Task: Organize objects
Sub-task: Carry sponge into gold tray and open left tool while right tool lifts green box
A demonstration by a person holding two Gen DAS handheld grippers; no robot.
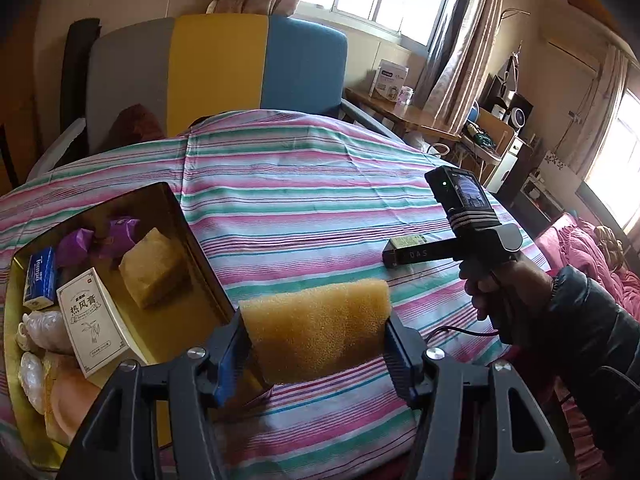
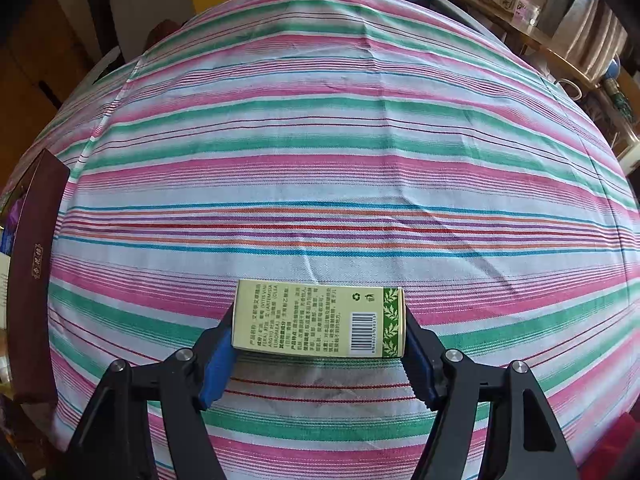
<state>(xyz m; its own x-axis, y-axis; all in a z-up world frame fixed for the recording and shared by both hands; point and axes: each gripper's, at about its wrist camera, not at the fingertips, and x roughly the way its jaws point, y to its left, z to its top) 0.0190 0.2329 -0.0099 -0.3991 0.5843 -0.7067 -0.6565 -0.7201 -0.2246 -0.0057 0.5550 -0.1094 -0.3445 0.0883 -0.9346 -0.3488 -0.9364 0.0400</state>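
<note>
Left hand-held gripper [image 1: 316,340] clamps yellow foam sponge block [image 1: 316,332]: soft, light, compressible. Right hand-held gripper [image 2: 320,344] grips pale-green printed cardboard carton [image 2: 320,322] endwise; light, crushable.

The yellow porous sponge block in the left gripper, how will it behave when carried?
The yellow porous sponge block probably squashes easily: open foam, pinched between the left gripper fingers. Likely very light. Its rough surface should resist slipping.
</note>
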